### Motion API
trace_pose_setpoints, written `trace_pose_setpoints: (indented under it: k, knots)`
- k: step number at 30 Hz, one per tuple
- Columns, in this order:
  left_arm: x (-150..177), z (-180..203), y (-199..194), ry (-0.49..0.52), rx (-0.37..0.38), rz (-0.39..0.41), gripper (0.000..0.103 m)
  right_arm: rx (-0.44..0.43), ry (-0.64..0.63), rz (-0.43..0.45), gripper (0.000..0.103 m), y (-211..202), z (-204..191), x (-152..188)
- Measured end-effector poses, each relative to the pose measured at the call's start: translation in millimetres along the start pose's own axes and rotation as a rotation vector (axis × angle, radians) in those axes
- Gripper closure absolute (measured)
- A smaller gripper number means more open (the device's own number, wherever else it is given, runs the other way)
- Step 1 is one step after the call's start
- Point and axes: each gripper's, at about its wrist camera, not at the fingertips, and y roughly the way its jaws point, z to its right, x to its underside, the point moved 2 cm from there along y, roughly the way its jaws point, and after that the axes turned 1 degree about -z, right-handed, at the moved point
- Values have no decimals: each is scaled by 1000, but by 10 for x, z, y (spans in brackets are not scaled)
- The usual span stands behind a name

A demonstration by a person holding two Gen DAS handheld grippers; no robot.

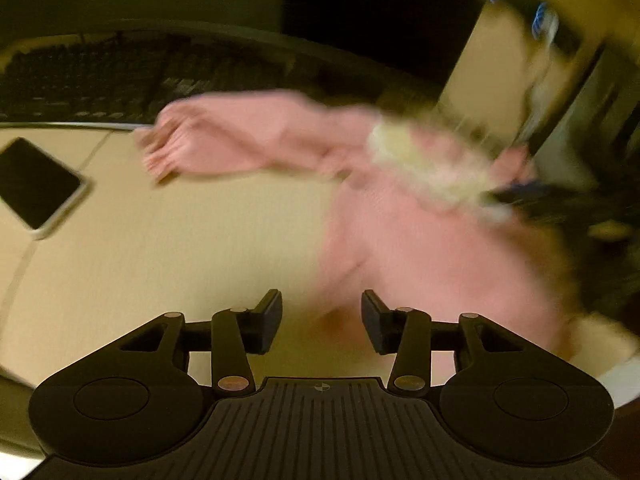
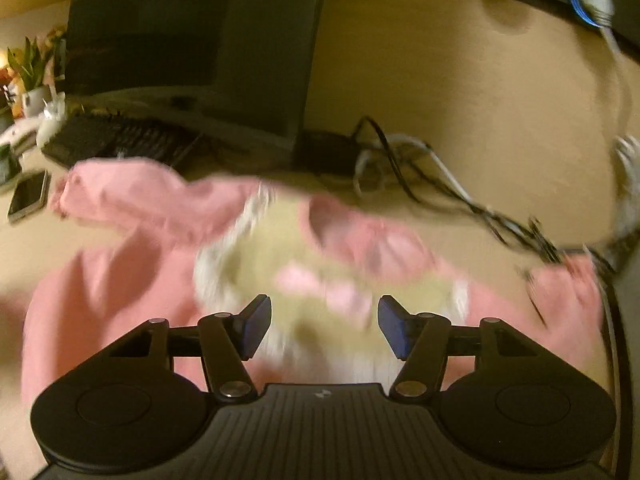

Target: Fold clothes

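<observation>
While both views are blurred, the left gripper (image 1: 322,320) shows its fingers apart with nothing between them, above bare worktop (image 1: 160,260) at the near left edge of a pink hooded top (image 1: 420,248). The right gripper (image 2: 325,326) likewise stands open and empty over the garment's pale fleecy hood lining (image 2: 260,248). One sleeve (image 2: 152,196) stretches left toward a phone (image 2: 28,196) — the other lies right, near tangled cables (image 2: 420,168). Farther off sit a black keyboard (image 2: 120,140) and a dark monitor (image 2: 192,40).
</observation>
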Motion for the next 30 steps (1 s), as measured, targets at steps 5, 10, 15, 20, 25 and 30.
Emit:
trace_pose_setpoints:
  k: [5, 10, 15, 20, 25, 30]
  knots:
    - [-150, 258, 376, -32, 62, -21, 44, -111, 73, 9, 43, 658, 175, -347]
    - [-49, 271, 712, -104, 96, -66, 43, -267, 18, -48, 44, 1111, 95, -381]
    - [15, 247, 846, -178, 97, -72, 37, -238, -189, -5, 94, 1119, 22, -394]
    - [73, 229, 876, -202, 52, -66, 38, -100, -346, 74, 94, 1273, 19, -445]
    - [65, 288, 839, -153, -24, -95, 42, -58, -373, 76, 81, 1412, -3, -439]
    - [62, 291, 684, -180, -83, -107, 24, -73, -144, 142, 35, 879, 233, -401]
